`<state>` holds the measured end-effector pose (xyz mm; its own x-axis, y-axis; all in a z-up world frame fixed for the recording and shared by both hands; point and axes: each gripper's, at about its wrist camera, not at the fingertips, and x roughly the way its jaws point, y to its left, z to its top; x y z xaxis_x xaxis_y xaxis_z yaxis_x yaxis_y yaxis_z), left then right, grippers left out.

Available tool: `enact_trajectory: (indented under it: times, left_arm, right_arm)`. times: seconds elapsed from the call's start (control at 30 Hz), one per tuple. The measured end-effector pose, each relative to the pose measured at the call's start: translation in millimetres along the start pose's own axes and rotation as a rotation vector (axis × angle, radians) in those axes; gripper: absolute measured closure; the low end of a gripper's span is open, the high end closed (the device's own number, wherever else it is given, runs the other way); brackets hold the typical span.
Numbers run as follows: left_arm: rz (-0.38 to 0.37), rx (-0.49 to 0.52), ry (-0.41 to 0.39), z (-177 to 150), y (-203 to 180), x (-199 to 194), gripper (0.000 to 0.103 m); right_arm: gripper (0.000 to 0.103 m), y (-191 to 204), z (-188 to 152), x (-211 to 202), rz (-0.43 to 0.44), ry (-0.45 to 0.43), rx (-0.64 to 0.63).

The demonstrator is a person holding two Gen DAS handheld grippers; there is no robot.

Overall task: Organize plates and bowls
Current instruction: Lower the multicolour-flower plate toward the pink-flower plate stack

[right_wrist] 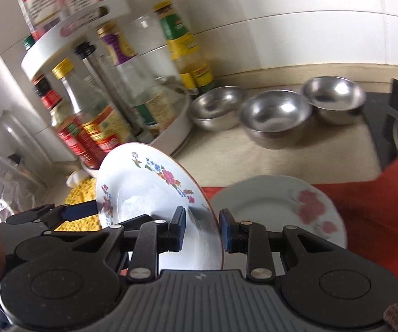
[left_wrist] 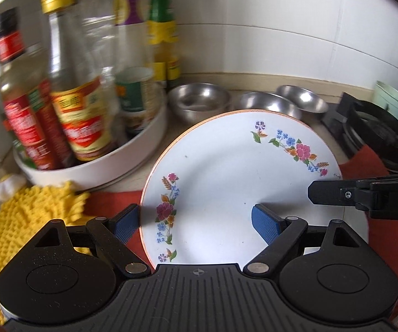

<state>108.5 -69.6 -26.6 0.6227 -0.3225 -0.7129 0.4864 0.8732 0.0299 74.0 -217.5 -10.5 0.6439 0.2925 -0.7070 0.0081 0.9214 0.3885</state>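
Blurry bottle rack cut off at the top, flower plate tilted up above the desk, its rim pinched in the right tongs, left tongs wide around its other edge, second plate half hidden, three steel bowls behind.

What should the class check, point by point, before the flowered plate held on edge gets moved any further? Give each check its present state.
1. Right tongs clamped on the flowered plate at its rim: ok.
2. Left tongs free of the plate: ok, they stand open with one finger on each side of its rim, not pressing.
3. Plate lifted off the red cloth: cannot tell; its lower edge is hidden behind the tongs.
4. Second plate with the pink flower lying flat on the cloth: ok.
5. Three steel bowls standing apart from the held plate: ok.
6. Bottle rack close to the plate's far rim: not ok, little room there.
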Motion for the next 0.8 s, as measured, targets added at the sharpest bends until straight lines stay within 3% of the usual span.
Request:
enact_trajectory:
  times: [0.3, 0.8]
  left_arm:
    - [-0.064, 0.085, -0.001, 7.9, -32.0, 13.9, 0.013]
    - [-0.060, 0.150, 0.031, 10.9, -73.7, 34.6, 0.013]
  right_arm:
    - [0.077, -32.0, -7.1, -21.9, -0.080, -0.041, 0.091]
    - [0.077, -73.0, -17.8, -27.4, -0.123, -0.019, 0.158]
